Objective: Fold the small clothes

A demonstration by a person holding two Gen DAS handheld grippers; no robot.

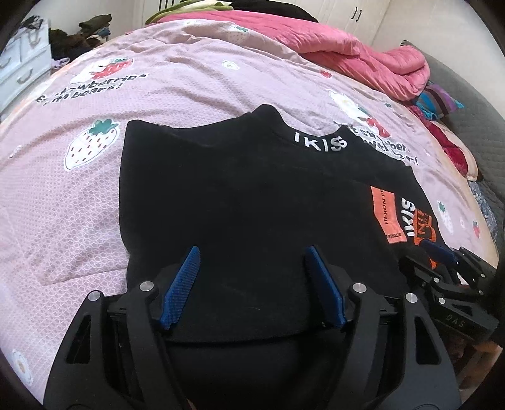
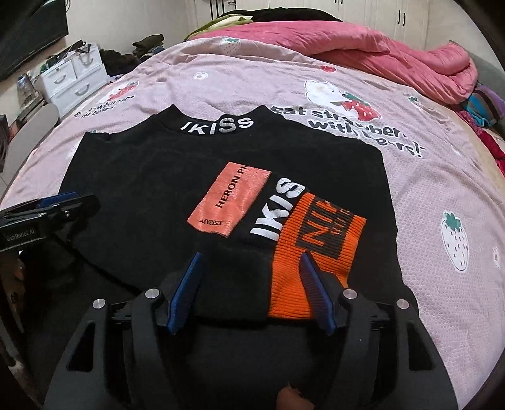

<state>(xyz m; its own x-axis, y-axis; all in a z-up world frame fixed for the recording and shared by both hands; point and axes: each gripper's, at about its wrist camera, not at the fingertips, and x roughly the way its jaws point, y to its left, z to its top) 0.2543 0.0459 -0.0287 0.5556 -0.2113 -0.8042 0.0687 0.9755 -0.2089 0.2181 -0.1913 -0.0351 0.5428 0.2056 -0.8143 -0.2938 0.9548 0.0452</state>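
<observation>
"IKISS" lettering (image 2: 217,126) on black sweater (image 2: 151,189)

I see a bed spread with a pink strawberry-print quilt (image 2: 410,195) filling mid-frame. A rumpled pink comforter (image 2: 378,53) lies along its far edge, upper right. At upper left stands a white drawer unit (image 2: 74,79) with dark clothes piled (image 2: 126,53) beside it. White cabinet doors (image 2: 394,15) line the top.

Sweater (image 2: 151,189) on bedspread (image 2: 426,195); quilt (image 2: 394,53) behind.
</observation>
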